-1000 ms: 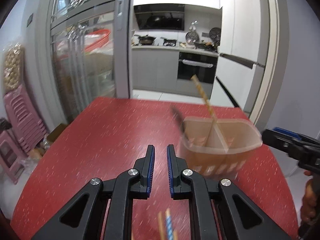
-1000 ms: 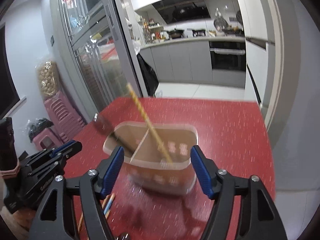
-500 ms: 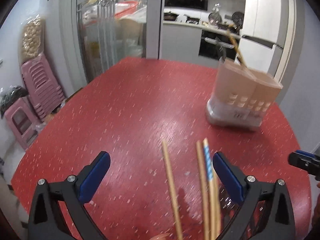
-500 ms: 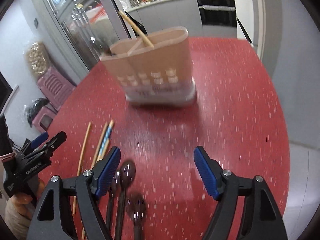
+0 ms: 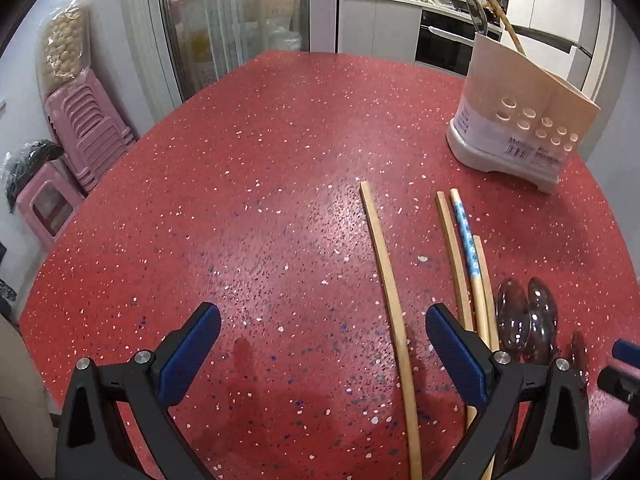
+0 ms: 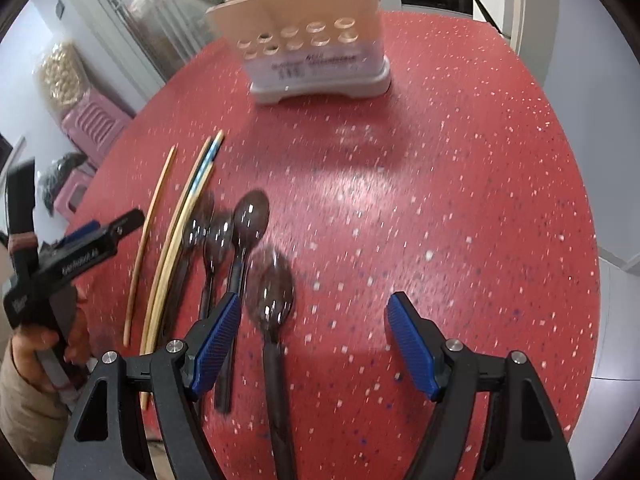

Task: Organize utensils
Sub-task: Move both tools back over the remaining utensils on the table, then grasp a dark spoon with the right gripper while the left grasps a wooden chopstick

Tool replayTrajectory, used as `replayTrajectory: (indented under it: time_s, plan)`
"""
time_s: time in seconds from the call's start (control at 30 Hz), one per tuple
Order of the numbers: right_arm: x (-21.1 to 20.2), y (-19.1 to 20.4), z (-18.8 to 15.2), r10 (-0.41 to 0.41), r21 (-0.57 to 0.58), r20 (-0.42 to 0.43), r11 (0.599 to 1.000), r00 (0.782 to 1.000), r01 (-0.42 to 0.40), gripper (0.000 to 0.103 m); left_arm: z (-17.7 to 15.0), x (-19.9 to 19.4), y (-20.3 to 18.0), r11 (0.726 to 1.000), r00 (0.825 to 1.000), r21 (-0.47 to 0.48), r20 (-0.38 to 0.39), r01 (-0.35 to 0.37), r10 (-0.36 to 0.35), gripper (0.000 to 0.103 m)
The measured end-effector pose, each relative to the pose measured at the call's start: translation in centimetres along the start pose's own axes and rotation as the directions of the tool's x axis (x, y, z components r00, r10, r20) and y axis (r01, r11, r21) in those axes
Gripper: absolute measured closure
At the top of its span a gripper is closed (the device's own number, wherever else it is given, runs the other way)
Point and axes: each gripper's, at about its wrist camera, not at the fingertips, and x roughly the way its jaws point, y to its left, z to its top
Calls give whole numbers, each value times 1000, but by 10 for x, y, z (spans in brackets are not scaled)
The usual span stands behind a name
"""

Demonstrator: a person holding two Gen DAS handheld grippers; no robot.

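Both grippers' jaws stand apart, empty: the left gripper (image 5: 322,344) having just opened over a chopstick (image 5: 390,280), the right gripper (image 6: 314,334) over a dark spoon (image 6: 270,284). Beyond on the red speckled table (image 5: 240,200) stands the beige utensil holder (image 6: 308,40); its contents are mostly hidden, and the kitchen (image 5: 400,20) lies behind.

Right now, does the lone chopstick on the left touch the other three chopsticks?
Apart. In the left wrist view bare red table shows along the whole gap between the lone chopstick and the three chopsticks.
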Motion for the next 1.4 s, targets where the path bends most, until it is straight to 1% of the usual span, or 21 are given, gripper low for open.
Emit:
replayTrajectory:
  time_s: [0.27,0.63,0.73,0.83,0.97,1.03,1.1,1.17,1.33,1.37,1.4]
  plan:
    - [5,11,-14,-50,-46,-44,998,998,48,25,-7,6,4,1000,1000,-10,-17,-12,12,0]
    - [14,28,-20,-155,-167,-52,975,987,145,25,-1,18,8,1000,999,-3,-37,-21,21,0]
    - [15,32,-21,-179,-193,-50,967,983,166,28,0,20,5,1000,999,10,-39,-18,18,0]
    - [16,35,-18,-178,-204,-54,965,983,164,34,3,26,1,999,998,37,-62,-9,11,0]
    - [15,40,-18,-172,-224,-67,962,983,153,41,5,28,-6,996,998,80,-66,27,-22,0]
    - [14,42,-18,-167,-233,-74,961,983,145,45,7,28,-10,994,997,101,-70,30,-23,0]
    - [14,45,-16,-164,-243,-76,960,983,142,54,9,30,-12,992,995,111,-85,66,-56,0]
    - [15,46,-16,-158,-250,-80,959,984,134,58,12,32,-12,990,992,113,-108,82,-70,0]
    - [14,47,-15,-153,-263,-90,957,984,125,59,22,38,-17,983,983,149,-159,112,-88,5]
    - [14,47,-15,-154,-267,-91,956,984,125,60,27,37,-21,980,981,159,-171,123,-95,9]
    - [14,47,-14,-156,-271,-92,954,984,126,62,29,37,-24,975,978,177,-180,136,-104,15]
